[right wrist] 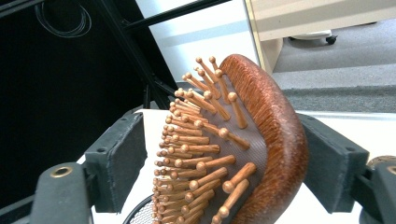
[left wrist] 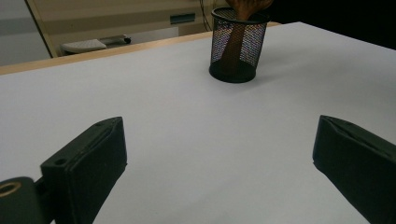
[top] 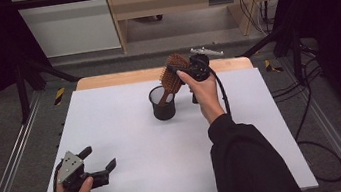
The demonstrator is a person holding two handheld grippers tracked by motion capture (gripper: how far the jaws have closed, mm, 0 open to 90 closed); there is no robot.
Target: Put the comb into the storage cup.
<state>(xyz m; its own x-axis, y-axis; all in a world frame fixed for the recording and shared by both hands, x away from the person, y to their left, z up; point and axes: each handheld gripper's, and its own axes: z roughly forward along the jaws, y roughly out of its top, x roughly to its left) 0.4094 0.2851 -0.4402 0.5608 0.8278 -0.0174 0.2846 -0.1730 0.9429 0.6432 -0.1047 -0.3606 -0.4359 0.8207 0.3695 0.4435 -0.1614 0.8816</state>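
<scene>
Between the right claw's (right wrist: 224, 163) parted jaws, the hairbrush (right wrist: 243, 154) head.

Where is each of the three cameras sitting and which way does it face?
High view: above the person's side of the table, looking forward and down; both forearms, left gripper, right gripper.
Left gripper view: rides the left gripper, looks low across the table at the mesh cup; its two open jaws show.
Right gripper view: rides the right gripper, jaws either side of the hairbrush.
Shared: all three show the hairbrush standing in the mesh cup.
</scene>
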